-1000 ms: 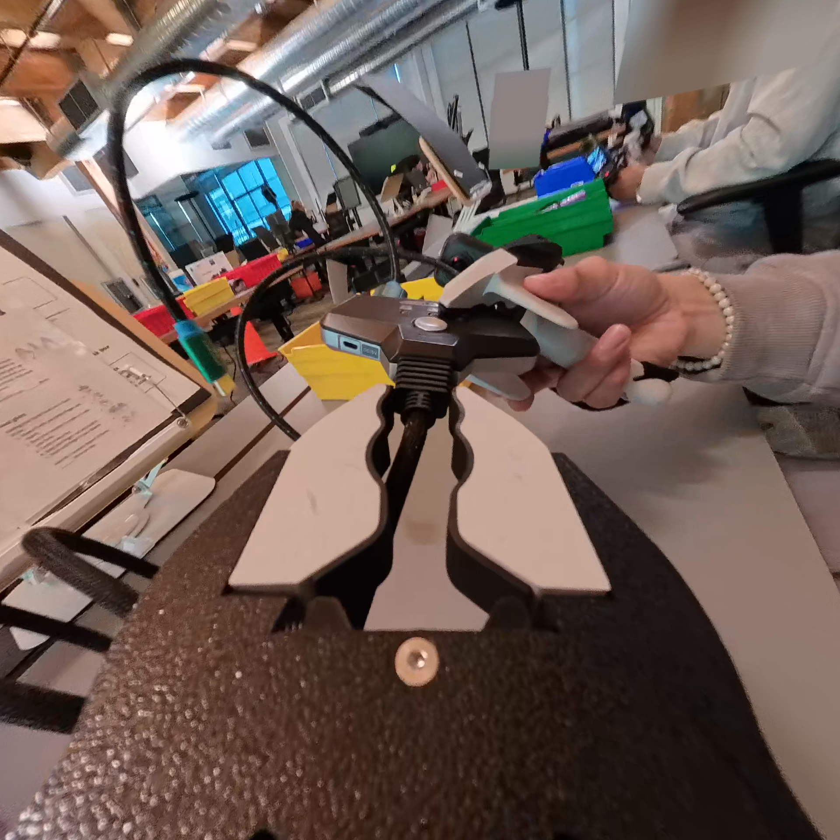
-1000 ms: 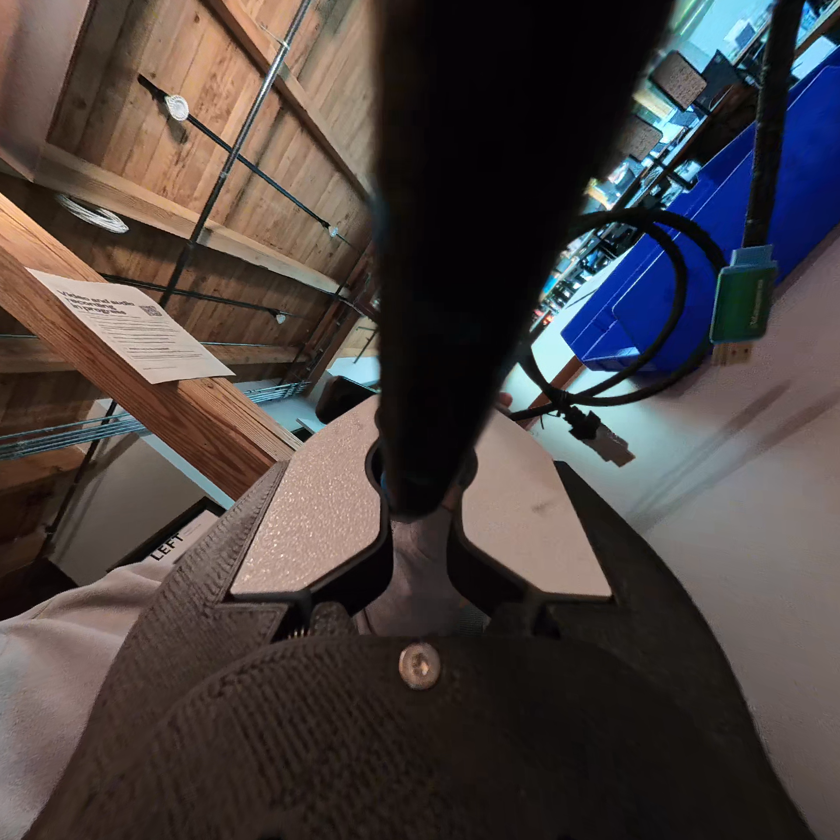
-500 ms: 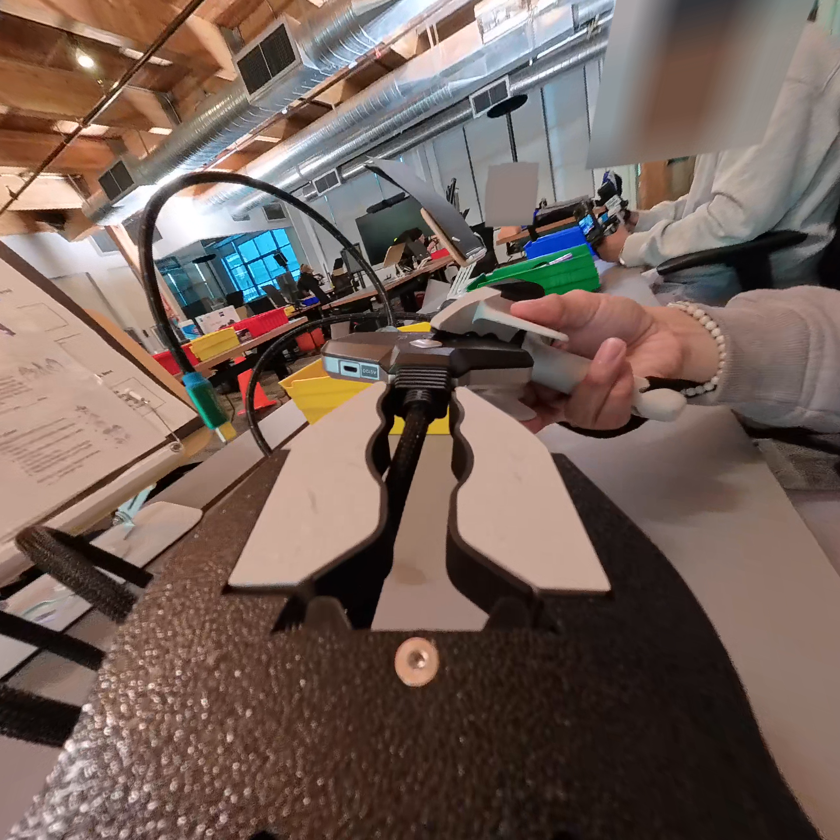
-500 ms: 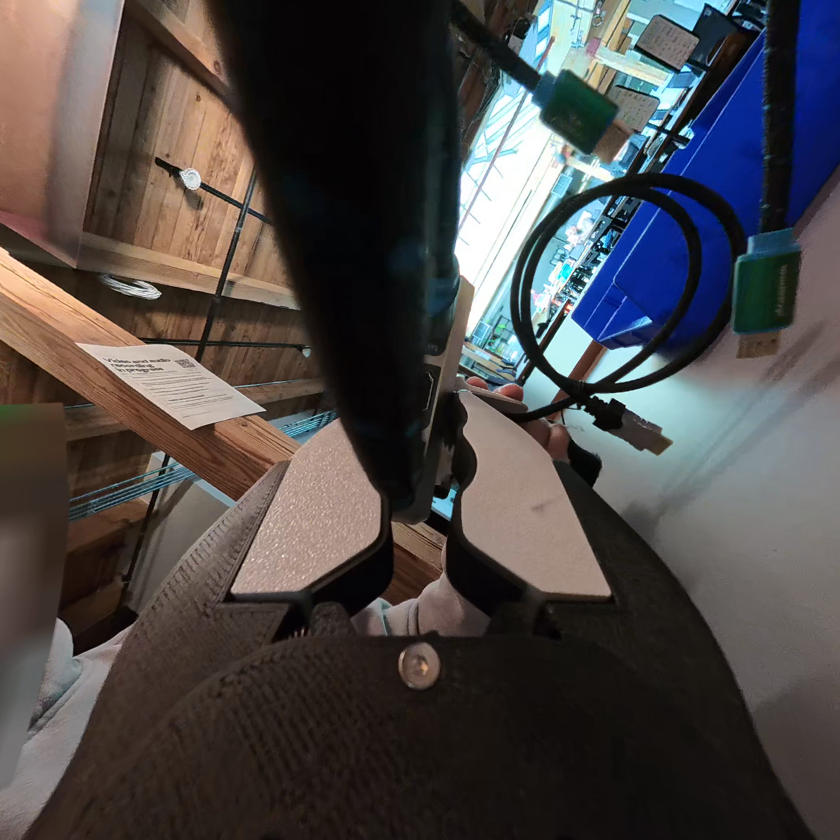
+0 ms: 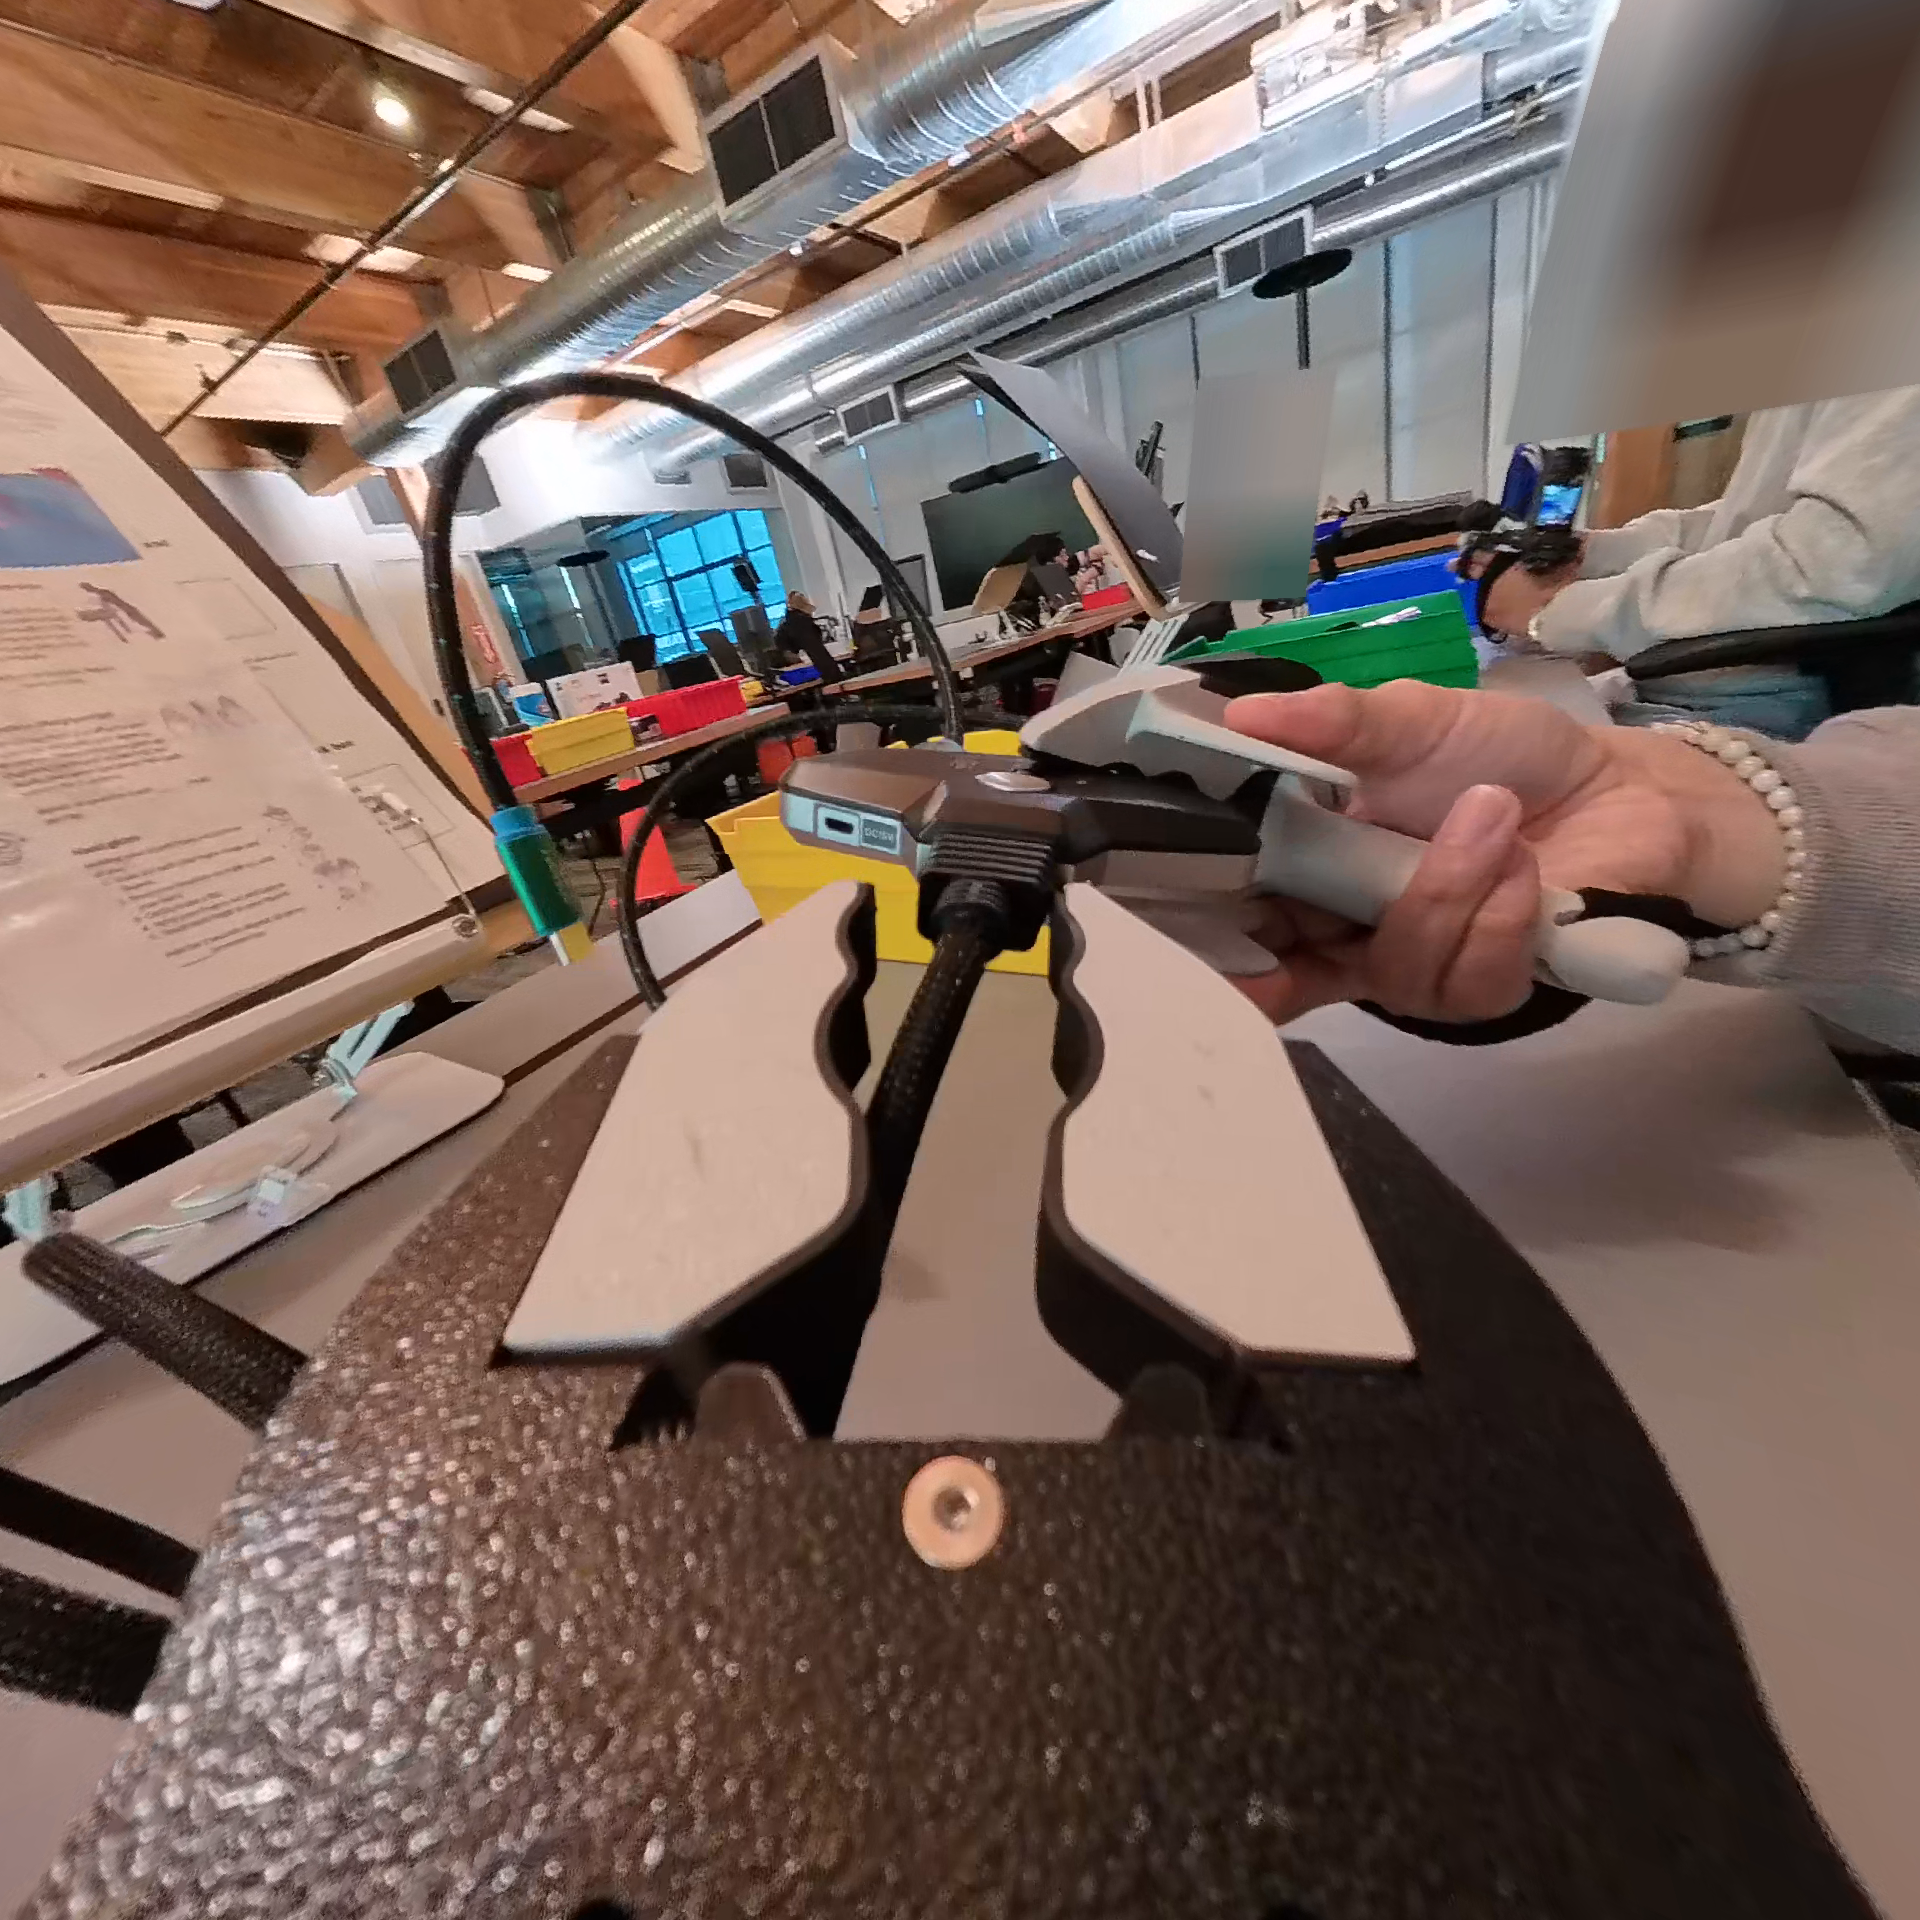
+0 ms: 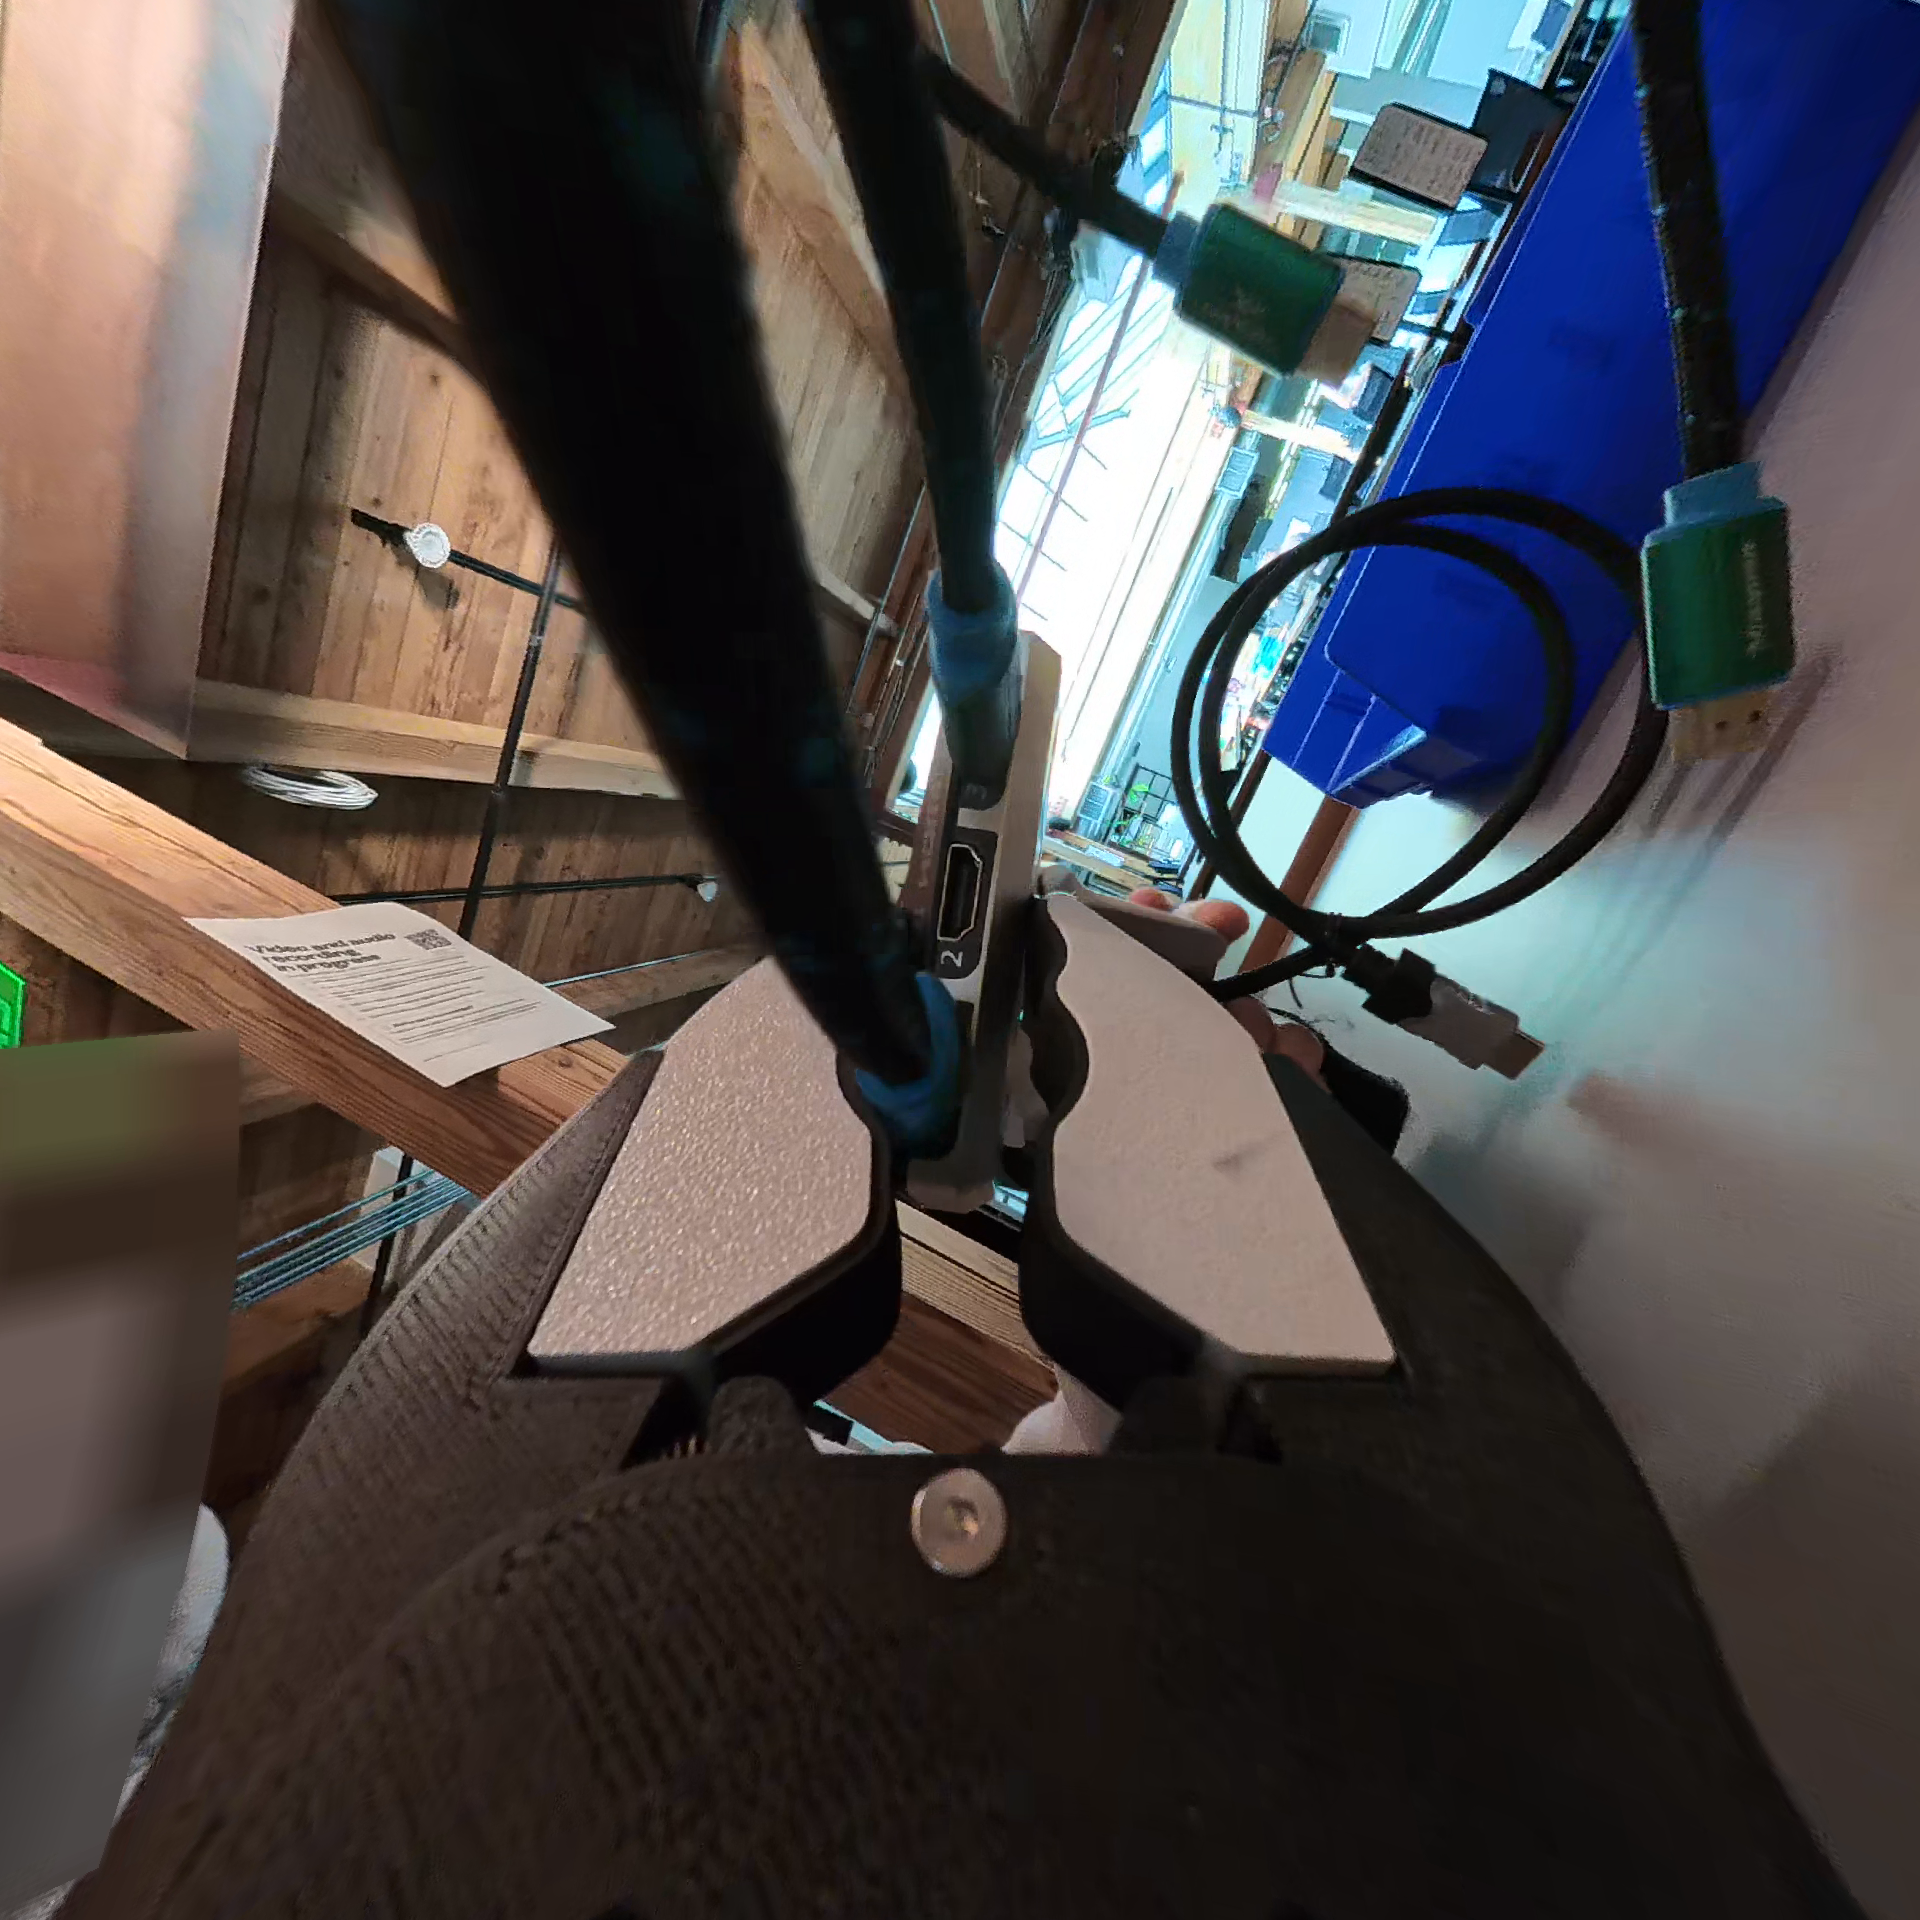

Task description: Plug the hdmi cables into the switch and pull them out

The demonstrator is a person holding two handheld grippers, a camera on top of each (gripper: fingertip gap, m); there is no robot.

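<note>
While the left gripper (image 5: 961, 935) closes its pale grey fingers on the black braided HDMI cable's moulded plug (image 5: 982, 868), seated in the flat dark-grey metal switch (image 5: 935, 795), the right gripper (image 5: 1153, 790) clamps that switch by its far edge above the grey table (image 5: 1558, 1195). A green-shelled plug (image 5: 530, 862) dangles at left.

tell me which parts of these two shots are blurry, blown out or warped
Left wrist view: the switch and the plugged black cable are sharp; wide-angle warp bends the ceiling ducts. Right wrist view: the near black cable crossing the lens is out of focus, the windows behind the switch are blown out, the table surface at right is smeared, and the hanging green plug stays fairly crisp.
</note>
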